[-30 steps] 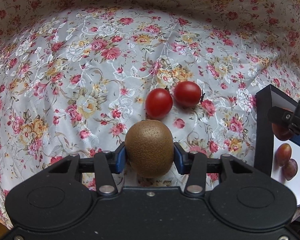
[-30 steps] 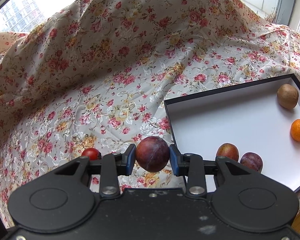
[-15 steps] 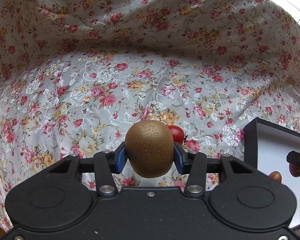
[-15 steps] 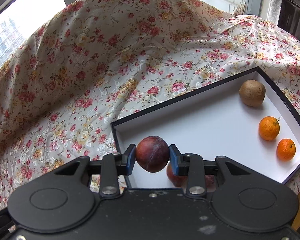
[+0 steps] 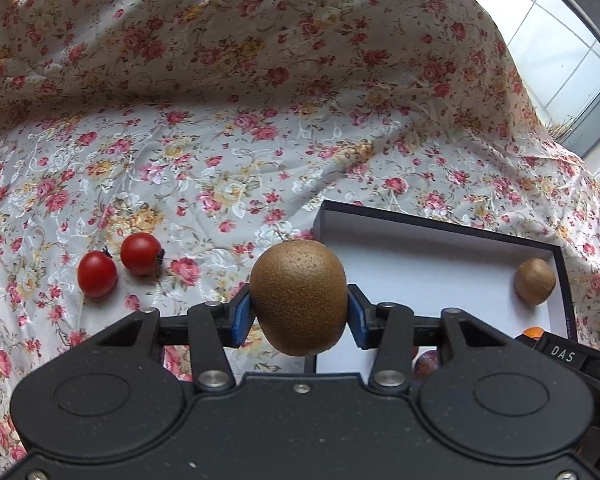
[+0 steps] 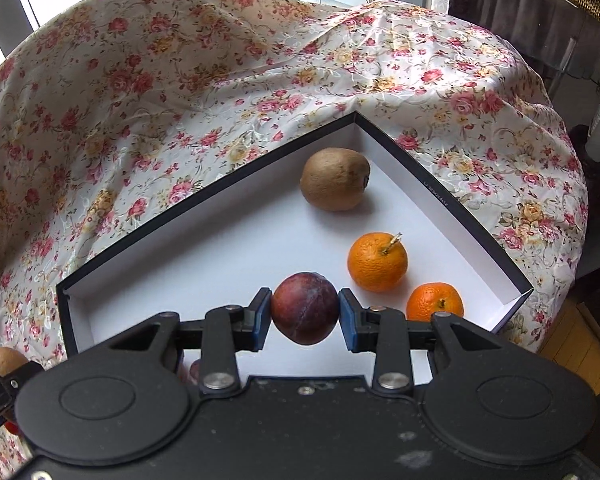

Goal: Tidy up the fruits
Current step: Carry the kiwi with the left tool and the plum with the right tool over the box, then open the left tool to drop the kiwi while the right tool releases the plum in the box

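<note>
My left gripper [image 5: 299, 314] is shut on a brown kiwi [image 5: 298, 296], held above the left edge of a black box with a white inside [image 5: 420, 256]. My right gripper [image 6: 305, 314] is shut on a dark red plum [image 6: 305, 308], held over the box [image 6: 228, 248]. Inside the box lie a second kiwi [image 6: 335, 179], also seen in the left wrist view [image 5: 535, 281], and two oranges [image 6: 377, 262] [image 6: 435, 301]. Two red tomatoes [image 5: 97, 274] [image 5: 141, 253] lie on the cloth to the left.
A floral cloth [image 5: 260, 120] covers the table and rises at the back. Another plum [image 5: 426, 364] shows in the box behind my left gripper. The table edge falls off to the right of the box [image 6: 560, 300], with dark furniture [image 6: 540, 8] beyond.
Both grippers swung right toward the box with their fruit. The right gripper now sits over the box's inside. The left gripper moved from the tomatoes to the box's left edge.
</note>
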A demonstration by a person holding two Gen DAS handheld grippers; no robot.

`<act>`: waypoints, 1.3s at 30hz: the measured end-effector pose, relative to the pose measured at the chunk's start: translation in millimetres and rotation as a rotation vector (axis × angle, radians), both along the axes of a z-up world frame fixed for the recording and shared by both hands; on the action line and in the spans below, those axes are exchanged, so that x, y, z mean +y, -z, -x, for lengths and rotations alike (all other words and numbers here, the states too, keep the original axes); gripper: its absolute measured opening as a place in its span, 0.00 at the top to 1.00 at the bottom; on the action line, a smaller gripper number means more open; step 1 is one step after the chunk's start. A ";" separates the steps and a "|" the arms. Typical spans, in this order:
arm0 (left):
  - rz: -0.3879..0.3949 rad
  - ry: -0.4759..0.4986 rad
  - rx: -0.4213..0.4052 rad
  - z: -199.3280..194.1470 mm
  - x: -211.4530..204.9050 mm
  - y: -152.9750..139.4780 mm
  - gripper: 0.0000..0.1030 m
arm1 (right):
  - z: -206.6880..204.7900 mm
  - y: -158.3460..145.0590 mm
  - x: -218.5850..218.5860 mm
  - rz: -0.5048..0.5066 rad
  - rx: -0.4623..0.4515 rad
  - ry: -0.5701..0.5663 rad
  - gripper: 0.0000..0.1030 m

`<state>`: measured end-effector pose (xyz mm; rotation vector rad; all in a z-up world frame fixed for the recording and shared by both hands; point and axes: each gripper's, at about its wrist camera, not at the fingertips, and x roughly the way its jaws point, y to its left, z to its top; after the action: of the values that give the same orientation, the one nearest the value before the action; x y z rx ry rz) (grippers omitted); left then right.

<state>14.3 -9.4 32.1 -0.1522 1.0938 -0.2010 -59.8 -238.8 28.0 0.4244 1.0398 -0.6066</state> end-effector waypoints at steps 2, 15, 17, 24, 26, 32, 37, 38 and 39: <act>-0.003 0.014 -0.001 0.4 -11.8 0.4 0.48 | 3.5 2.1 -6.9 -0.003 0.008 0.003 0.65; -0.022 0.010 -0.014 -7.5 -54.7 9.9 0.48 | 26.3 4.2 -16.1 0.037 0.016 -0.072 0.64; -0.028 0.018 -0.055 -4.1 -58.4 5.4 0.47 | 32.4 -0.3 -20.6 0.020 -0.032 -0.063 0.64; -0.045 0.042 -0.071 0.1 -65.7 5.6 0.42 | 44.6 -10.2 -40.9 -0.102 -0.137 -0.013 0.54; -0.058 0.034 -0.066 -1.0 -64.5 7.0 0.42 | 42.9 -7.6 -44.6 -0.115 -0.115 0.001 0.54; -0.069 0.001 -0.038 -5.2 -55.6 10.8 0.42 | 41.1 -4.6 -45.8 -0.086 -0.070 0.012 0.54; -0.087 -0.032 -0.026 -9.6 -44.4 11.1 0.42 | 36.0 -3.2 -41.1 -0.063 -0.041 0.001 0.54; -0.094 -0.041 -0.022 -11.1 -40.9 11.1 0.42 | 34.2 -2.5 -39.5 -0.059 -0.033 -0.003 0.54; -0.099 -0.048 -0.020 -12.4 -38.0 10.9 0.42 | 32.5 -1.7 -37.8 -0.055 -0.026 -0.007 0.54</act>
<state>26.7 -47.4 21.3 -0.0871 1.0769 -0.1050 -92.3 -276.6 29.7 0.4756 1.0344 -0.5657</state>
